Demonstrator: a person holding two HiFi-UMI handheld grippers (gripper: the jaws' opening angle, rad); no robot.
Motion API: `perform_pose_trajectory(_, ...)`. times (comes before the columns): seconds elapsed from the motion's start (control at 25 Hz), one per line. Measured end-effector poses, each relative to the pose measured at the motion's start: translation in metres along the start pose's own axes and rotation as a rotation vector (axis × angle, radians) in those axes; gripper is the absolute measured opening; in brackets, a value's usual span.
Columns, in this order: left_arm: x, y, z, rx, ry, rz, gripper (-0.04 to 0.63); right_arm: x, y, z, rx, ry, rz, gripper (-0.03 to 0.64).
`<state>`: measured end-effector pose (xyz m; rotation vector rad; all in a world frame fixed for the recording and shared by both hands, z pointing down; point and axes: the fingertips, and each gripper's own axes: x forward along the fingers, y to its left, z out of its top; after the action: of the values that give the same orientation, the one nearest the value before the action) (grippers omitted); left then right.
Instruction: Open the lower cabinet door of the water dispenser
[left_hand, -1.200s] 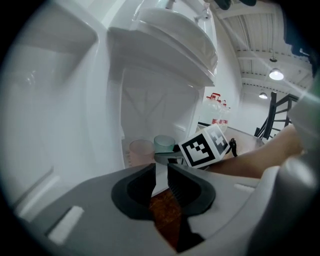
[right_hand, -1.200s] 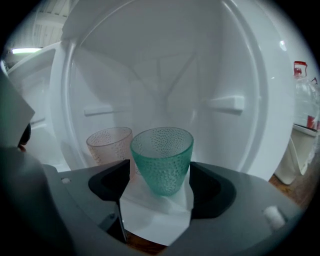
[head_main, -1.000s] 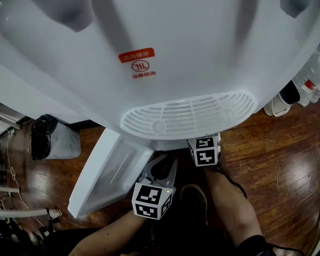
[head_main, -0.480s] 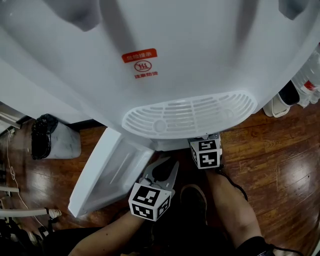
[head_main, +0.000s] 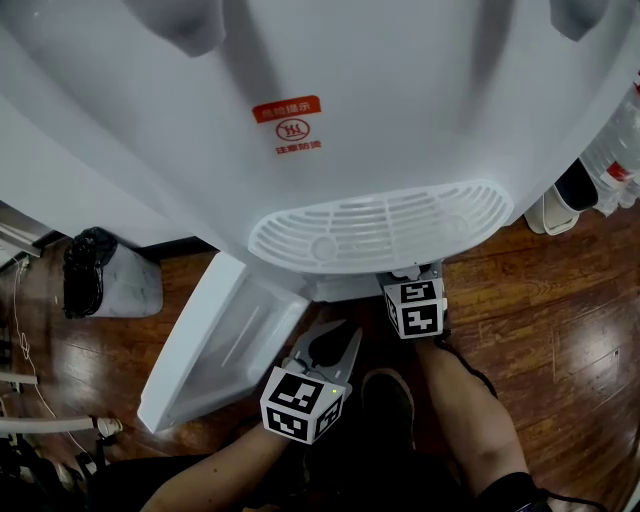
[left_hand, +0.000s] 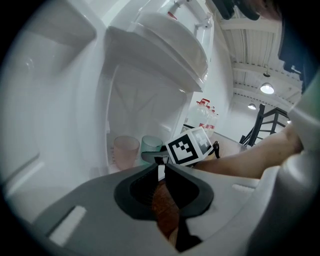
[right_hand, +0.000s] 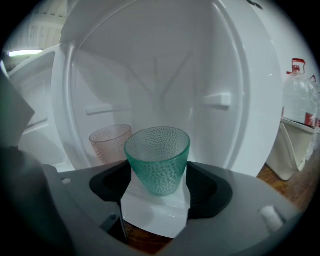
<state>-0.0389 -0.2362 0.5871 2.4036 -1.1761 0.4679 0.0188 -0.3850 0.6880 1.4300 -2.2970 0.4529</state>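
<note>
The lower cabinet door (head_main: 215, 340) already stands swung wide, just left of the left hand-held gripper (head_main: 330, 335), whose empty jaws are closing and nearly pressed together. The opening looks done, so the next move is probably only to back clear. The head view hides the cabinet's inside. The right gripper view shows the right hand-held gripper (right_hand: 156, 195) seemingly pinching a green cup (right_hand: 157, 157), with a pink cup (right_hand: 109, 142) just beyond on its left.

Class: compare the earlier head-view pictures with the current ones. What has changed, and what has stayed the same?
The left tool is closing its jaws, with nothing between them. The cabinet door stays swung open. The right tool stays at the cabinet opening with the green cup between its jaws.
</note>
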Motion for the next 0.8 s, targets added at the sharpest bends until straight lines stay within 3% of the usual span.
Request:
perform_pose_trajectory(0.2, 0.004, -0.008, 0.003, 0.020, 0.003, -0.034, 0.021, 0.005, 0.001, -0.003, -0.017, 0.010, -0.006, 0.337)
perform_pose_trajectory(0.64, -0.001, 0.003, 0.003, 0.025, 0.008, 0.006, 0.021, -0.004, 0.000, -0.008, -0.014, 0.019, 0.001, 0.334)
perform_pose_trajectory(0.8, -0.009, 0.008, 0.005, 0.105, 0.021, 0.034, 0.021, -0.023, 0.003, -0.010, -0.016, 0.018, 0.023, 0.334)
